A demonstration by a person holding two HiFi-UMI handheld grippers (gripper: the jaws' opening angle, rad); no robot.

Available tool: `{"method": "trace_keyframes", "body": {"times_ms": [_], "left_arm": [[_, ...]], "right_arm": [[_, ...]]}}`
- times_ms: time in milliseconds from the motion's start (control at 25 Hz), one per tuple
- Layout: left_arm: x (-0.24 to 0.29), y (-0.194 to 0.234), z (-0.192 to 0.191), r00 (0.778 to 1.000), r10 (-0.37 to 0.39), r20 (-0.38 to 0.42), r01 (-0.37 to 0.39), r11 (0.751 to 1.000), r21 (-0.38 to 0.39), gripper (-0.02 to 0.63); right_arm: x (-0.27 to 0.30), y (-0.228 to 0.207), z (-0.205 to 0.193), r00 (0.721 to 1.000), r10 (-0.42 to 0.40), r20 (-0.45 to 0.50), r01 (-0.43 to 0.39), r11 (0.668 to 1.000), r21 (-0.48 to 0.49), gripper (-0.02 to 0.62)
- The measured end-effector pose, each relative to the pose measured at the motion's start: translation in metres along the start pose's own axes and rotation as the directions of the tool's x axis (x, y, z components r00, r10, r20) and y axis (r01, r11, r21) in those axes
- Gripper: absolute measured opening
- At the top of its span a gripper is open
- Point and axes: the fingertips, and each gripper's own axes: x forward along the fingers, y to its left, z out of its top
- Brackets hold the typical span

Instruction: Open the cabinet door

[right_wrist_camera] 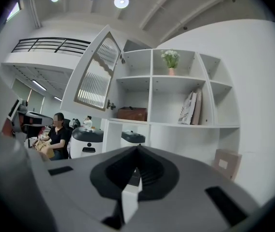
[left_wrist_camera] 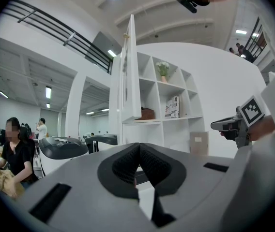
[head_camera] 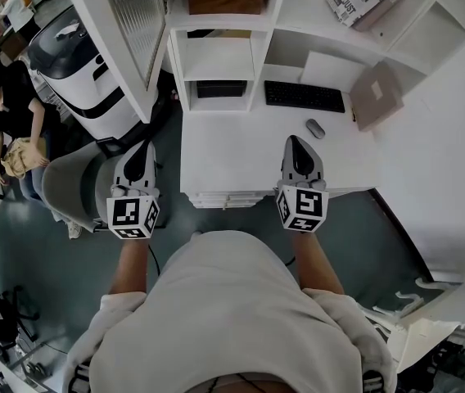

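Note:
The white cabinet door (head_camera: 126, 24) with a ribbed glass pane stands swung wide open from the shelf unit (head_camera: 216, 60); in the left gripper view the door (left_wrist_camera: 129, 76) shows edge-on, and in the right gripper view the door (right_wrist_camera: 99, 76) is angled outward with its small knob (right_wrist_camera: 111, 104) free. My left gripper (head_camera: 140, 150) hovers off the desk's left edge, below the door, shut on nothing (left_wrist_camera: 138, 151). My right gripper (head_camera: 298, 144) is over the desk's front edge, shut and empty (right_wrist_camera: 137, 153). Neither touches the door.
On the white desk (head_camera: 241, 150) lie a black keyboard (head_camera: 304, 96) and a mouse (head_camera: 315, 128), with a cardboard box (head_camera: 377, 95) at the right. A grey chair (head_camera: 73, 182) and a white machine (head_camera: 77, 56) stand at the left, beside a seated person (head_camera: 7, 109).

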Motion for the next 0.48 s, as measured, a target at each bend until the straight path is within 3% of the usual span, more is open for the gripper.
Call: {"method": "trace_keyframes", "body": {"times_ms": [480], "left_arm": [[0.0044,0.0024,-0.0035,1.0,-0.004,-0.007,0.004,1.0,0.001,-0.002]], "right_arm": [[0.0047,0.0039,-0.0019,1.0,0.015,-0.009,-0.015,1.0,-0.001,0.002]]}}
